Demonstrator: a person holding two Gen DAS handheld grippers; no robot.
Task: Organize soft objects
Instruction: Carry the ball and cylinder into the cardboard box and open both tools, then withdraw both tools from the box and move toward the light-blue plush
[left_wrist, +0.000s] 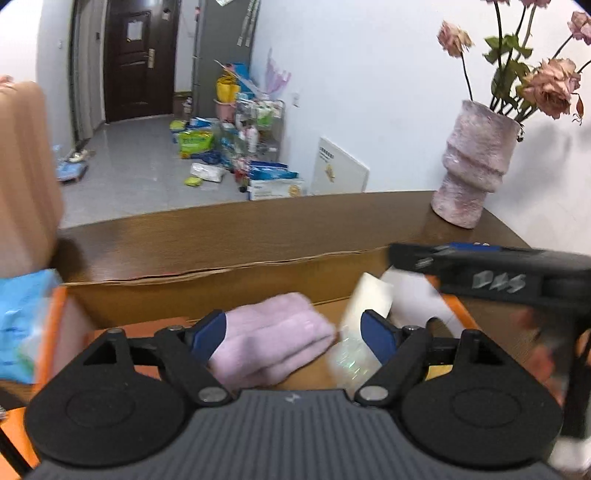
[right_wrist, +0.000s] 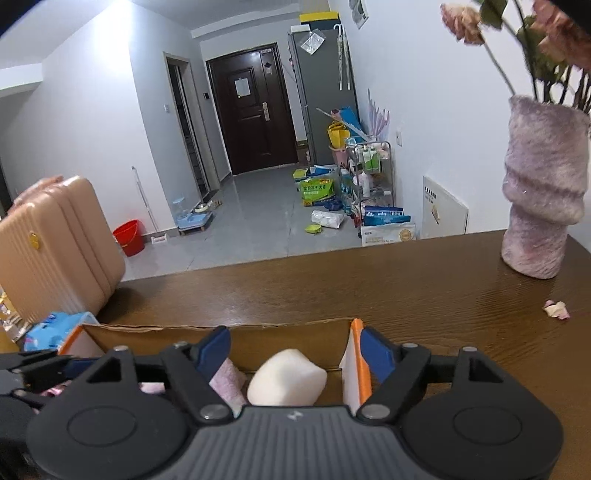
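An open cardboard box (left_wrist: 207, 291) with orange flaps sits on the wooden table. A folded pink towel (left_wrist: 273, 336) lies inside it, with a white soft packet (left_wrist: 369, 299) to its right. My left gripper (left_wrist: 293, 332) is open above the box, its blue pads on either side of the towel and apart from it. My right gripper (right_wrist: 295, 350) is open over the box's right end, with a white soft object (right_wrist: 286, 382) below it and the pink towel (right_wrist: 227, 382) to the left. The right gripper's body (left_wrist: 495, 273) crosses the left wrist view at right.
A pink fuzzy vase (right_wrist: 543, 192) with dried roses stands at the table's far right corner, with a fallen petal (right_wrist: 556, 309) near it. A pink suitcase (right_wrist: 55, 243) stands at the left. A blue tissue pack (left_wrist: 22, 325) lies left of the box. Clutter covers the floor beyond.
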